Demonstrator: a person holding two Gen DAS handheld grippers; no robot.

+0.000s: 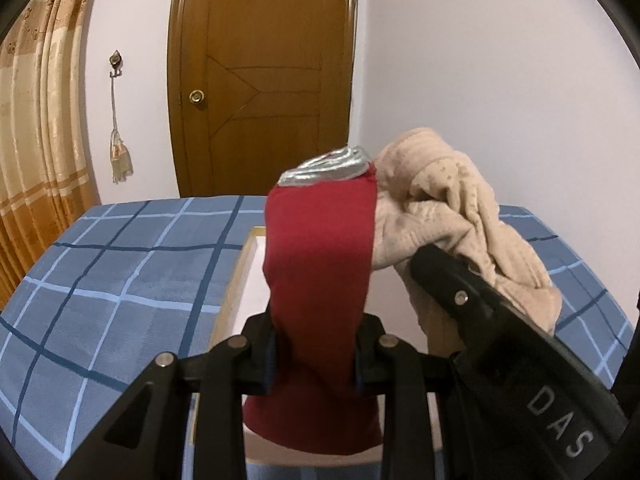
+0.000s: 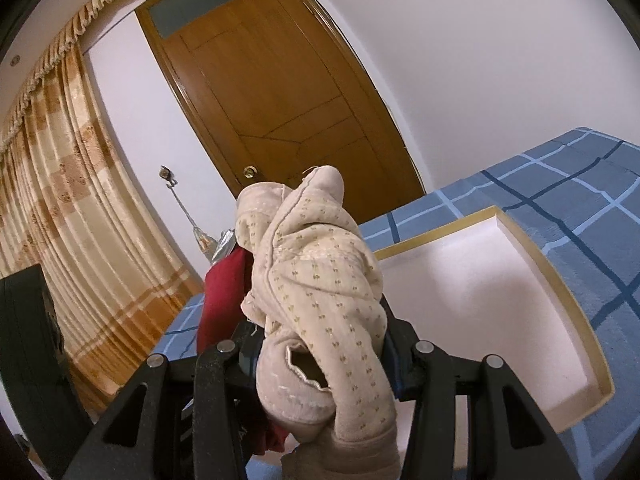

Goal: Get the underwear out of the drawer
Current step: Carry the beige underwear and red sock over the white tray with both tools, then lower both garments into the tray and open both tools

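Note:
My left gripper (image 1: 314, 356) is shut on red underwear (image 1: 320, 256) with a silver-grey waistband (image 1: 328, 168), held up over the white-lined drawer (image 1: 250, 264) that lies on the bed. My right gripper (image 2: 320, 354) is shut on a bunched beige dotted underwear (image 2: 320, 280), also raised above the drawer (image 2: 500, 280). In the left wrist view the right gripper's black body (image 1: 500, 320) and the beige underwear (image 1: 460, 216) hang just right of the red piece. In the right wrist view the red underwear (image 2: 224, 292) shows left, behind the beige bundle. The drawer's visible inside looks bare.
A blue plaid bedsheet (image 1: 120, 280) covers the bed under the drawer. Behind stand a brown wooden door (image 1: 264, 72), a white wall and beige-gold curtains (image 1: 40, 120) with a tassel tie-back (image 1: 120, 152). A dark object (image 2: 28, 340) sits at the left edge of the right wrist view.

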